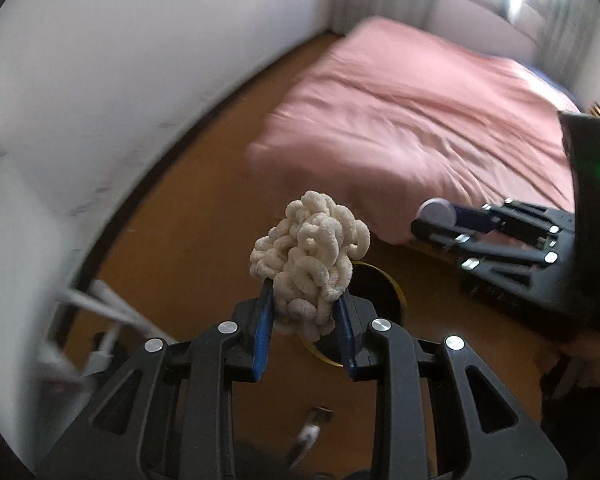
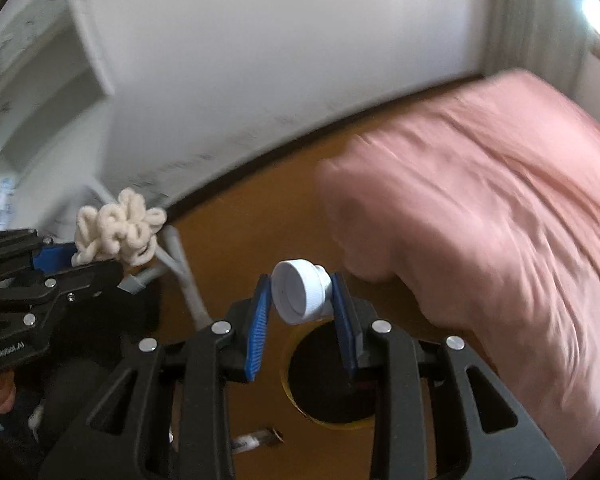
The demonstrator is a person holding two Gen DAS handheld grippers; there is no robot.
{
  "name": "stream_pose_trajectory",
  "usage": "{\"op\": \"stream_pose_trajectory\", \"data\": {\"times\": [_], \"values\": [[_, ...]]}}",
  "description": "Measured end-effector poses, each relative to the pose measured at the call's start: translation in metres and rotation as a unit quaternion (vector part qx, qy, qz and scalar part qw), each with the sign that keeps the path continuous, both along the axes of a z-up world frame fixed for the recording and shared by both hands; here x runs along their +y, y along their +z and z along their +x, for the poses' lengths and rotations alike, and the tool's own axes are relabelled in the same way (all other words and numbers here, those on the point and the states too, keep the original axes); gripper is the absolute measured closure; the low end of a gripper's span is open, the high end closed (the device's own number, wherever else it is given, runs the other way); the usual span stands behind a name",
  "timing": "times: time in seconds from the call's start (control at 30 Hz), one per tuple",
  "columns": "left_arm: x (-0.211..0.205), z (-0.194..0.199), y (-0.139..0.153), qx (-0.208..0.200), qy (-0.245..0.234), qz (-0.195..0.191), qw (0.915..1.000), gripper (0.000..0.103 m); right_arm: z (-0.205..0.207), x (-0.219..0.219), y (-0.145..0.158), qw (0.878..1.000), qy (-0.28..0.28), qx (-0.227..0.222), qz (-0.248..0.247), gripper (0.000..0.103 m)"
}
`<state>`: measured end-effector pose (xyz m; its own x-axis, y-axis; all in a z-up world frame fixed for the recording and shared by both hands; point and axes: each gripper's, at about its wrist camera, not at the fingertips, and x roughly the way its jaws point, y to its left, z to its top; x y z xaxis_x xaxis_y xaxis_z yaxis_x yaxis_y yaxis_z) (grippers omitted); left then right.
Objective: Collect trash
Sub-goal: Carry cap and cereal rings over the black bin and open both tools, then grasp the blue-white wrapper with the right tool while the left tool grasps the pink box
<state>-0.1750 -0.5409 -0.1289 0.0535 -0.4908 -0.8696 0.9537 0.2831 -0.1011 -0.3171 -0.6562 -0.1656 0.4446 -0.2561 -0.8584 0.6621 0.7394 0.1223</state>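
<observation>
Both pieces of trash are picked up but not yet dropped. The left gripper (image 1: 305, 312) holds its jaws pinched on a cream tangled cord bundle (image 1: 310, 264), raised above the floor. The right gripper (image 2: 302, 308) pinches a white bottle cap (image 2: 300, 296) directly over the dark yellow-rimmed bin (image 2: 332, 380); a small wrapper (image 2: 256, 438) remains on the floor.

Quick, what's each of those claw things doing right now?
Left gripper: closed on a bundle of cream cord.
Right gripper: closed on a white bottle cap.
</observation>
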Motion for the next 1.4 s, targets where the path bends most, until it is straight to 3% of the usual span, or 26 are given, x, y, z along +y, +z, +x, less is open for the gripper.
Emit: {"op": "stream_pose_trajectory", "data": {"times": [0.13,0.17,0.2,0.33,0.5,0.73,0.83,0.9,0.97,1.0,1.2,1.4], "values": [[-0.044,-0.033,-0.055,0.037,-0.038,0.066,0.9964,0.076,-0.033,-0.014,-0.046,0.999,-0.022,0.029,0.033,0.072],[-0.054,-0.032,-0.07,0.1,-0.029,0.08,0.9913,0.076,-0.036,-0.014,-0.056,0.998,-0.026,0.034,0.041,0.072],[-0.058,-0.034,-0.079,0.116,-0.025,0.086,0.9892,0.076,-0.041,-0.016,-0.066,0.998,-0.03,0.037,0.049,0.072],[-0.072,-0.048,-0.107,0.093,-0.029,0.117,0.9884,0.076,-0.051,-0.018,-0.098,0.995,-0.04,0.044,0.077,0.072],[-0.087,-0.04,-0.145,0.128,-0.009,0.16,0.9787,0.076,-0.053,-0.023,-0.12,0.993,-0.045,0.047,0.097,0.072],[-0.089,-0.036,-0.153,0.128,-0.003,0.176,0.9761,0.075,-0.044,-0.025,-0.13,0.992,-0.042,0.049,0.112,0.072],[-0.088,-0.034,-0.153,0.128,-0.001,0.176,0.976,0.068,-0.042,-0.026,-0.13,0.992,-0.042,0.047,0.111,0.072],[-0.09,-0.033,-0.154,0.128,0.006,0.179,0.9754,0.05,-0.042,-0.029,-0.13,0.992,-0.044,0.047,0.113,0.067],[-0.089,-0.03,-0.152,0.128,0.015,0.176,0.976,0.047,-0.045,-0.031,-0.128,0.992,-0.049,0.049,0.109,0.052],[-0.089,-0.028,-0.152,0.129,0.021,0.174,0.976,0.043,-0.046,-0.031,-0.128,0.992,-0.049,0.047,0.11,0.049],[-0.087,-0.026,-0.151,0.139,0.024,0.171,0.975,0.041,-0.05,-0.032,-0.124,0.992,-0.058,0.048,0.105,0.047],[-0.08,-0.016,-0.127,0.137,0.043,0.115,0.9829,0.03,-0.046,-0.034,-0.098,0.994,-0.062,0.039,0.08,0.04]]}}
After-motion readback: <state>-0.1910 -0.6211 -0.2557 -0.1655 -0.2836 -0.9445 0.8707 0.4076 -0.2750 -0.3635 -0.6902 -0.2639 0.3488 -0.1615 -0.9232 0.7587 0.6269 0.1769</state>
